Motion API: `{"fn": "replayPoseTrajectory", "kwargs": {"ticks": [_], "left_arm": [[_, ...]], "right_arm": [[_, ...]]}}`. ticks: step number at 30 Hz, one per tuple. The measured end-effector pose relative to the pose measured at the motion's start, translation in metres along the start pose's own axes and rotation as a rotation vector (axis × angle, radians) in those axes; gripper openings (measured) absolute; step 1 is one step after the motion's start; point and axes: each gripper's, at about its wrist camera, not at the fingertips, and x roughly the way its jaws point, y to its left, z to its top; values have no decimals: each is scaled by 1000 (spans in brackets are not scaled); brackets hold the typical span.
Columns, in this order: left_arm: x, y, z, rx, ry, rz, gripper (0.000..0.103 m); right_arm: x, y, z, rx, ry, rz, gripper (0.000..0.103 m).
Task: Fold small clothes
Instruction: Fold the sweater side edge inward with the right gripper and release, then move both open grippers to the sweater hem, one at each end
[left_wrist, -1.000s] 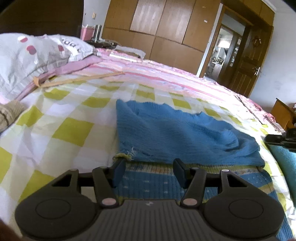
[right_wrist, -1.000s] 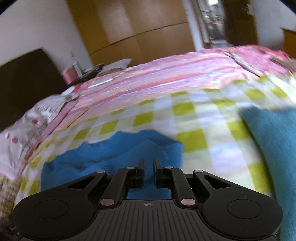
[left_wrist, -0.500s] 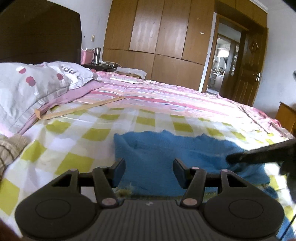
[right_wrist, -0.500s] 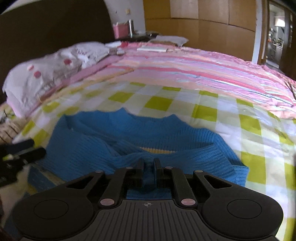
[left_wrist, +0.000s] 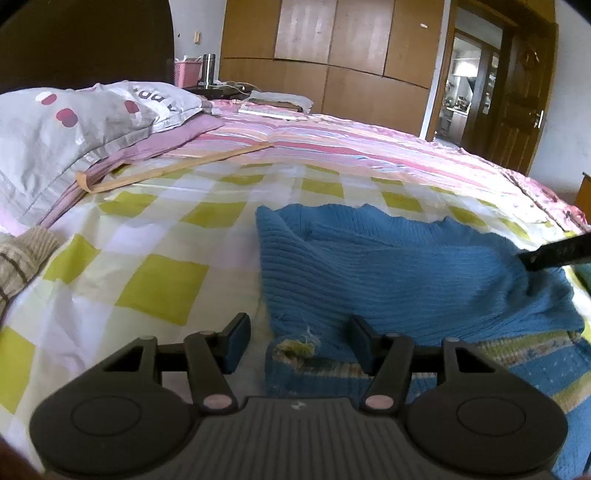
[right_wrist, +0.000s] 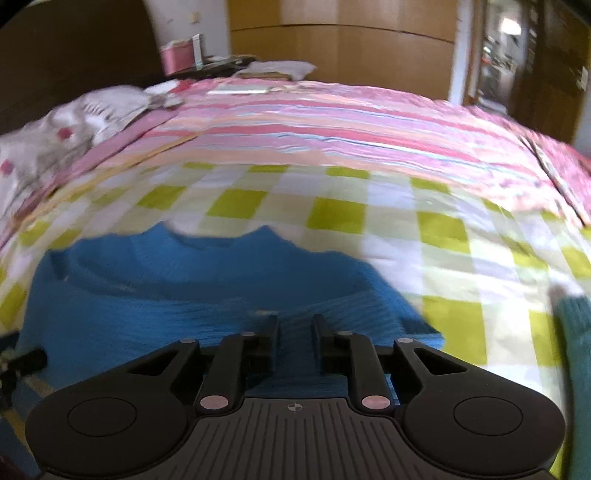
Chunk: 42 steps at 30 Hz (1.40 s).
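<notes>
— On the checked bedspread (left_wrist: 162, 284), what do you count?

— One blue knit sweater (left_wrist: 399, 273), two grippers. Its long axis runs across your view, with the notched edge toward the pink striped quilt (left_wrist: 351, 144).

— And your tongs?

— Your left gripper (left_wrist: 298, 341) stands apart over the frayed corner. Your right gripper (right_wrist: 294, 341) is opening, with sweater between its jaws.

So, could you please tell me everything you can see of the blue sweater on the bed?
The blue sweater is a ribbed knit, lying folded over itself on the checked bedspread. A yellow and blue patterned band shows along its near edge, with a frayed patch. The left gripper hovers open over that edge. The right gripper has fabric between its opening jaws.
</notes>
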Motion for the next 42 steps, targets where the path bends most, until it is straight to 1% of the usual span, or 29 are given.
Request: {"fn": "replayPoseTrajectory", "kwargs": {"ticks": [2, 4, 6, 8, 9, 14, 17, 20, 23, 27, 29, 32, 34, 35, 36, 39, 42], "left_arm": [[0, 0, -1, 2, -2, -3, 64], [0, 2, 1, -8, 0, -8, 64], [0, 3, 1, -11, -1, -10, 64], [0, 3, 0, -5, -2, -7, 64], [0, 2, 0, -2, -2, -5, 64], [0, 2, 0, -5, -4, -1, 64], [-1, 2, 0, -8, -6, 2, 64], [-1, 3, 0, -8, -6, 2, 64], [-2, 3, 0, -8, -7, 3, 64], [-2, 3, -1, -9, -7, 1, 64], [-2, 3, 0, -7, -7, 2, 64], [-2, 4, 0, -7, -6, 1, 64], [-2, 4, -1, -7, -7, 2, 64], [-2, 4, -1, -5, -8, 7, 64], [-2, 4, -1, -3, -8, 17, 64], [-2, 9, 0, -19, -3, 52, 67], [-1, 14, 2, -41, 3, 59, 67]], "right_arm": [[-9, -13, -1, 58, -33, 24, 19], [-17, -24, -4, 96, -53, 19, 19], [-16, -31, -9, 96, -42, -29, 19], [-9, -39, -16, 101, 4, -81, 19], [-9, -43, -19, 110, 6, -87, 19], [-25, -50, -22, 157, -7, -74, 19], [-32, -54, -26, 181, 1, -58, 20], [-29, -58, -29, 216, 37, -42, 25], [-30, -58, -31, 226, 46, -32, 26], [-33, -61, -30, 264, 71, 11, 26], [-30, -62, -30, 275, 92, 20, 26], [-29, -63, -31, 288, 97, 27, 26], [-32, -61, -30, 272, 101, 32, 18], [-34, -60, -29, 267, 102, 39, 10], [-37, -60, -29, 264, 100, 46, 7], [-44, -61, -31, 257, 84, 29, 6], [-37, -64, -38, 266, 107, 0, 6]]}}
